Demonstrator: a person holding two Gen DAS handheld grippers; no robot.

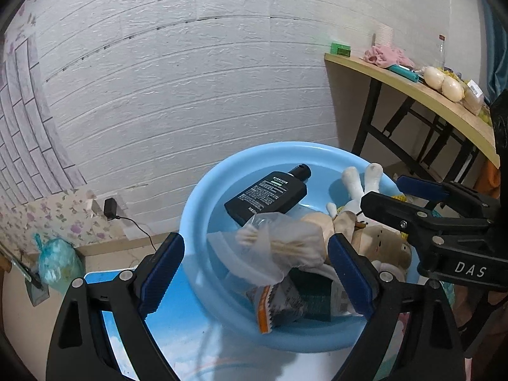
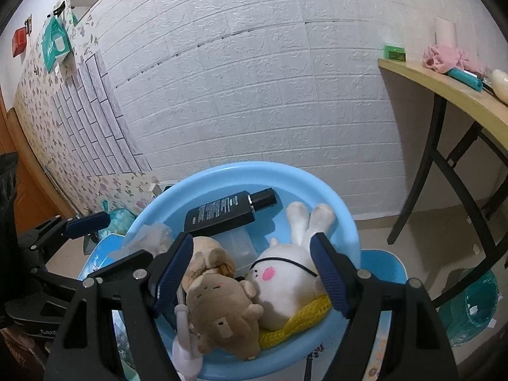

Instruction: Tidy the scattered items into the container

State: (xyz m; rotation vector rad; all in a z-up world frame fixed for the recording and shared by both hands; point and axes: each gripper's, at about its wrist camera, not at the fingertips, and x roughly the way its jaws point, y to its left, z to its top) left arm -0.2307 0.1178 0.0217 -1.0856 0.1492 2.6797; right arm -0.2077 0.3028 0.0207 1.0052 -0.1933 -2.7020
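From my left wrist feed, the clear bag [image 1: 279, 247] covers part of the brown plush [image 1: 377, 244], and the snack packet [image 1: 279, 308] lies half under it. The black bottle [image 1: 266, 195] label is too small for me to read. On my right wrist feed, the yellow net [image 2: 295, 324] is mostly buried beneath the white rabbit [image 2: 285, 282], and the basin [image 2: 346, 222] near rim hides behind my gripper.
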